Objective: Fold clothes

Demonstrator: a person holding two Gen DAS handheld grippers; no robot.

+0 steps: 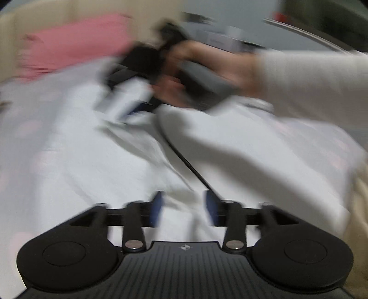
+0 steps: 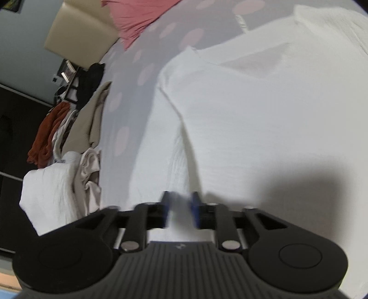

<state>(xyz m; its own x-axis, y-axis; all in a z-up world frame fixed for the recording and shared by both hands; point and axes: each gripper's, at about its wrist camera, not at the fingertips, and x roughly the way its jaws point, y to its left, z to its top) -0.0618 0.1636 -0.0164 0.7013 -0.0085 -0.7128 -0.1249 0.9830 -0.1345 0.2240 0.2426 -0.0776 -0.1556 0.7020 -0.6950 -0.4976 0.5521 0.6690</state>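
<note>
A white textured garment (image 1: 110,161) lies spread on the bed, blurred by motion. My left gripper (image 1: 184,210) hangs just above it with its blue fingertips apart and nothing between them. The right gripper (image 1: 128,101) shows in the left wrist view, held by a hand in a light sleeve, with white cloth in its jaws. In the right wrist view the right gripper (image 2: 180,212) has its blue fingertips close together around a fold of the white garment (image 2: 253,103).
The bed sheet (image 2: 133,76) is grey with pink dots. A pink cloth (image 2: 140,16) lies at the far end. A heap of clothes (image 2: 69,138) sits at the bed's left edge. A black cable (image 1: 184,158) runs across the garment.
</note>
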